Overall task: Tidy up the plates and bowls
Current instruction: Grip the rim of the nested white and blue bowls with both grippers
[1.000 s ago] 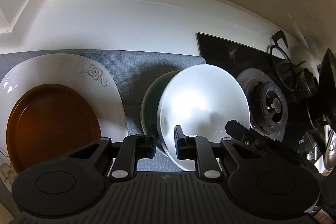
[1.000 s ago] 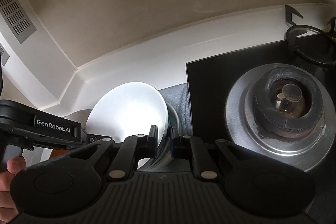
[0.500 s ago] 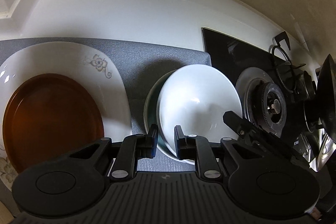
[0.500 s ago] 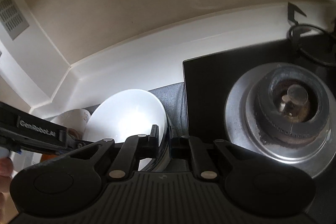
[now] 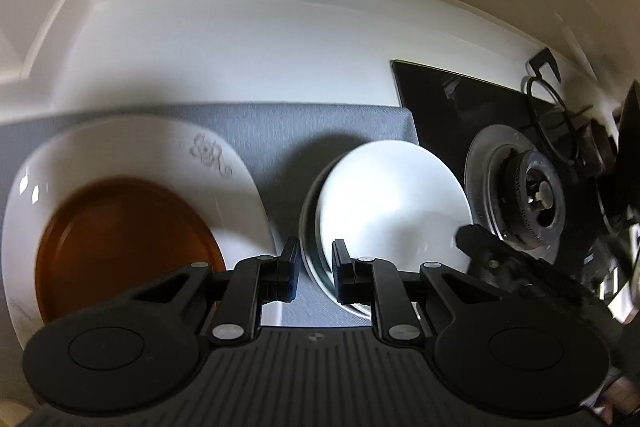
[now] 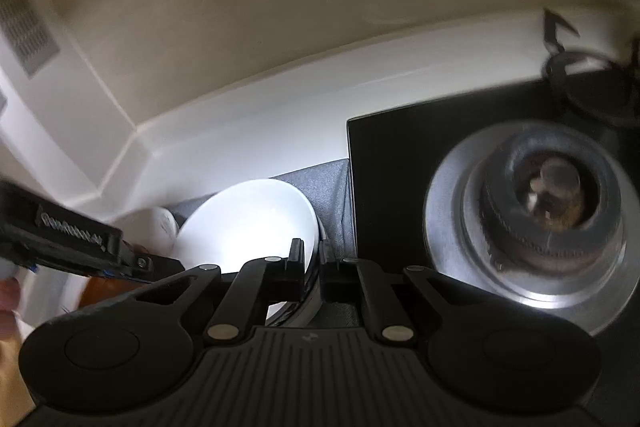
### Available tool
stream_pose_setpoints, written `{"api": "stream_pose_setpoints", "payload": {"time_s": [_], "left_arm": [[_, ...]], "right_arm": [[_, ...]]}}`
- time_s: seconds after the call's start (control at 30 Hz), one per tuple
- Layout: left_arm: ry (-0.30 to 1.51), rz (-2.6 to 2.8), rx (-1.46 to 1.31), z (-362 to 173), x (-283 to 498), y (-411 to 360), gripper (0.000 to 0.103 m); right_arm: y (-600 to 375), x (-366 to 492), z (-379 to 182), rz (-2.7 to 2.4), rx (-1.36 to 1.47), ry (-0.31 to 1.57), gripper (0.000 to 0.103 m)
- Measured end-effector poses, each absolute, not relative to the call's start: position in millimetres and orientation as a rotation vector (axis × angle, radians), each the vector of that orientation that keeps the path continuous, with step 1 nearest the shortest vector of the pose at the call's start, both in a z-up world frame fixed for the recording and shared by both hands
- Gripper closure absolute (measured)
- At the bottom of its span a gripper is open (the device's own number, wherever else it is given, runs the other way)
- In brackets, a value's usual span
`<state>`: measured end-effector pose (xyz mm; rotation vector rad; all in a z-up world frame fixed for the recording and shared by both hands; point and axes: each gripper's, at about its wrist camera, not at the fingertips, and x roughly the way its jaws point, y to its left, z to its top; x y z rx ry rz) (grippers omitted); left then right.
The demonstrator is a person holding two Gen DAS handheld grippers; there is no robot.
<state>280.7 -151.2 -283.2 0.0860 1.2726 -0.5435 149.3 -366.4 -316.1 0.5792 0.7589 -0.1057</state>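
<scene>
Both grippers are clamping the rim of the white bowl (image 5: 390, 203), which is nesting in a second bowl (image 5: 310, 227) on the grey mat (image 5: 304, 131). Left gripper (image 5: 316, 269) is pinching the near-left rim, both bowl edges between its fingers; right gripper (image 6: 311, 269) is clenching the right rim. Left of the bowls, a brown plate (image 5: 120, 247) is lying on a white floral plate (image 5: 224, 187). Gas burner (image 6: 548, 203) is sitting just right of the mat.
</scene>
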Motion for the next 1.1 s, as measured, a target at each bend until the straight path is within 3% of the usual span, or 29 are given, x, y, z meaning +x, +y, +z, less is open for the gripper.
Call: {"api": "stream_pose_setpoints", "payload": {"time_s": [0.1, 0.17, 0.2, 0.3, 0.37, 0.57, 0.7, 0.9, 1.1], "left_arm": [[1.259, -0.554, 0.113, -288.1, 286.2, -156.0, 0.085], [1.269, -0.557, 0.120, -293.3, 289.9, -160.0, 0.085], [1.278, -0.558, 0.122, -296.0, 291.3, -162.2, 0.085], [1.265, -0.575, 0.183, -301.1, 286.9, -172.4, 0.078], [1.236, -0.582, 0.241, -302.8, 280.6, -178.1, 0.079], [1.290, -0.624, 0.221, -301.0, 261.8, -167.0, 0.079], [1.292, -0.653, 0.226, -302.5, 235.0, -158.1, 0.078], [1.284, -0.627, 0.215, -312.3, 225.0, -161.5, 0.075], [1.278, -0.622, 0.259, -315.9, 216.1, -164.0, 0.073]], "right_arm": [[-374.5, 145.7, -319.1, -0.116, 0.638, 0.765, 0.078], [-373.9, 147.1, -321.9, -0.094, 0.641, 0.776, 0.059], [-372.9, 147.7, -323.4, -0.094, 0.640, 0.781, 0.058], [-369.4, 150.7, -330.7, -0.102, 0.638, 0.796, 0.061], [-365.6, 153.0, -336.3, -0.084, 0.655, 0.803, 0.075], [-360.5, 146.0, -329.0, -0.090, 0.570, 0.851, 0.083], [-357.9, 123.1, -327.0, -0.053, 0.537, 0.872, 0.082], [-357.9, 121.0, -341.1, -0.042, 0.594, 0.885, 0.071], [-354.3, 118.6, -339.8, -0.050, 0.602, 0.874, 0.073]]}}
